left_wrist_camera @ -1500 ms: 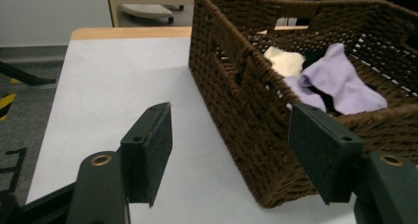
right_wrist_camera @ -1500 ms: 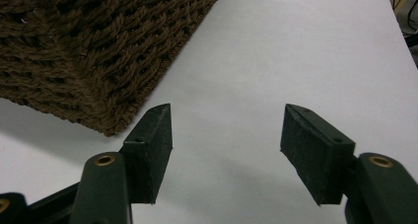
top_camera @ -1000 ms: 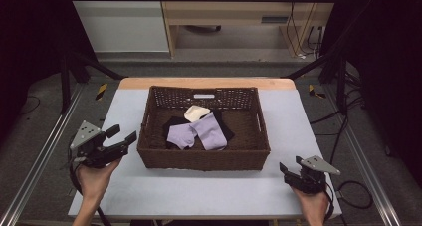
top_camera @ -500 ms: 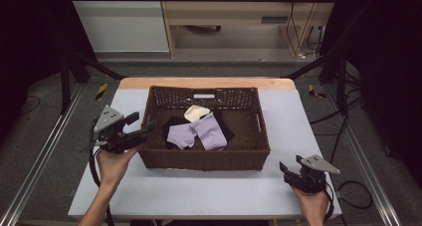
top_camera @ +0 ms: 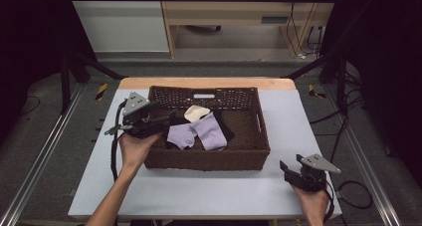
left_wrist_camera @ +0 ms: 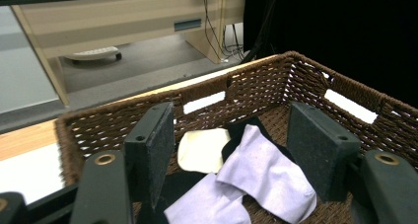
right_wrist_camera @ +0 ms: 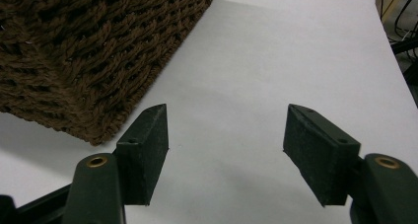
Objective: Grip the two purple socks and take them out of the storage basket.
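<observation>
Lilac socks (top_camera: 196, 134) lie in the basket (top_camera: 209, 159), left of centre on its floor. Two pale purple pieces overlap. A cream sock (top_camera: 195, 112) sits at their 12 o'clock, and a black cloth (top_camera: 226, 129) lies under and at their 3 o'clock. In the left gripper view the nearer lilac sock (left_wrist_camera: 268, 177) runs long axis from 7 toward 1 o'clock, its toe end toward the far wall.

Left gripper (top_camera: 166, 119): held over the basket's left rim, pointing toward 3 o'clock, jaws apart with nothing between them. The socks lie just beyond and below its tips, framed in the gap between the jaws in its own view. This one is far nearer the socks.

Right gripper (top_camera: 291, 169): down on the table (top_camera: 209, 196) at 4 o'clock from the basket, just off the near right corner, jaws apart and empty. Its own view has the woven corner (right_wrist_camera: 93, 51) at 10 o'clock and bare table ahead.

Judgement: likely next move is a short reach down and in by the left gripper, with the sock's long axis roughly along its approach.

Edges: the left wall is directly under the wrist, so the descent must clear the rim. Open basket floor lies toward 3 o'clock. The table has free room at 6 o'clock and on both sides.
</observation>
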The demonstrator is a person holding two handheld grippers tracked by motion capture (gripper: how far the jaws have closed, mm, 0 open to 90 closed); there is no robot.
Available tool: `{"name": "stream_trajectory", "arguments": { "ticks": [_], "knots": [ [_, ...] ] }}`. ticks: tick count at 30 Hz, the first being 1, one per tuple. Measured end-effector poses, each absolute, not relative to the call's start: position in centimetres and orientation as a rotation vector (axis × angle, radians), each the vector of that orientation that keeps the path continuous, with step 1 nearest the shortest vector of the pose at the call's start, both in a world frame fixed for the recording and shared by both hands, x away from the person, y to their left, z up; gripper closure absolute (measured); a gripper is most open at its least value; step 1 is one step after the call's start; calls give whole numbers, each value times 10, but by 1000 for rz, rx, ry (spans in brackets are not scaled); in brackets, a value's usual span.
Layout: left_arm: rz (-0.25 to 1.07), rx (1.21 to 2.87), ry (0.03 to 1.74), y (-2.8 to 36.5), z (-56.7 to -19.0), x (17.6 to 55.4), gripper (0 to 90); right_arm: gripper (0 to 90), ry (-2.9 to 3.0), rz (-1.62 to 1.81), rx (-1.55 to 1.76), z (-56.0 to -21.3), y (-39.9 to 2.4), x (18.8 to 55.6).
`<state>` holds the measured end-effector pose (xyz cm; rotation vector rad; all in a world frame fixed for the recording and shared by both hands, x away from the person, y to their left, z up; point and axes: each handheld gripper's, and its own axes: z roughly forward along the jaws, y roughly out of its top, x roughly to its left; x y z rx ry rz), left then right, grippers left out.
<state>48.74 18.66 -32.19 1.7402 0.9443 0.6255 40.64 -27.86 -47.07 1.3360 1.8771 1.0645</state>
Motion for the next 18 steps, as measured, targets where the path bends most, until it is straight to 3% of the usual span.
{"name": "stream_trajectory", "arguments": {
  "ticks": [18],
  "knots": [
    [616, 1827, 933, 139, -341, 541, 366, 364, 1875, 1068, 1349, -471, -281, 408]
  ]
}}
